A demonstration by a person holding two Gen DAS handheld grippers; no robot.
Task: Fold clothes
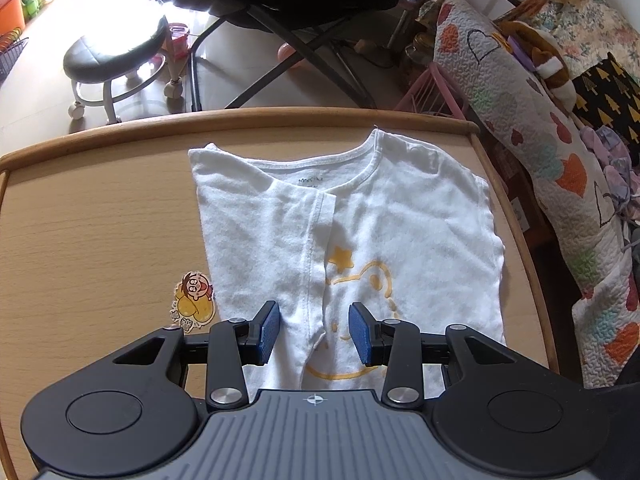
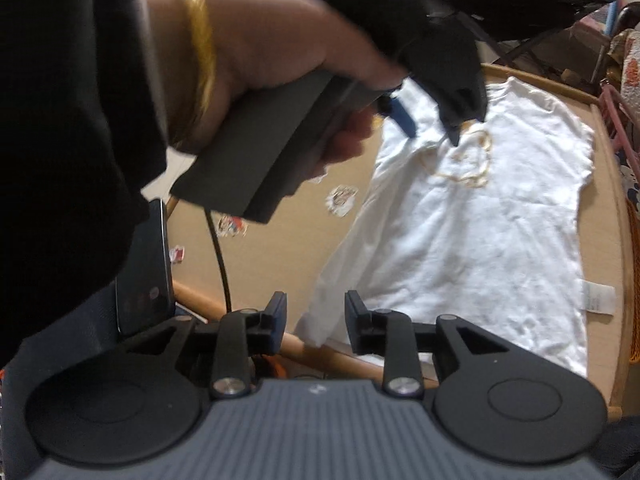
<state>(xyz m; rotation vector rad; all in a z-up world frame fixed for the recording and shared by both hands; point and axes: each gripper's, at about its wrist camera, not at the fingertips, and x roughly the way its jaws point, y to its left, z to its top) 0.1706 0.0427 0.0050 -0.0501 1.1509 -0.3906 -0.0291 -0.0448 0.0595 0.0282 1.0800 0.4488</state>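
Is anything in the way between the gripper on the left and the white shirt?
No, nothing visible is. The left gripper is open right over the white shirt on the table, its pads either side of the folded-over edge. The cartoon sticker sits off to the side.

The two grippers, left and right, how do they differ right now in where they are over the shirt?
The left gripper sits over the shirt's middle, straddling the folded-over edge beside the yellow print; the right gripper is at the table's near rim, by the shirt's bottom corner. The left view is sharp; the right view is blurred. Both are open and grip nothing.
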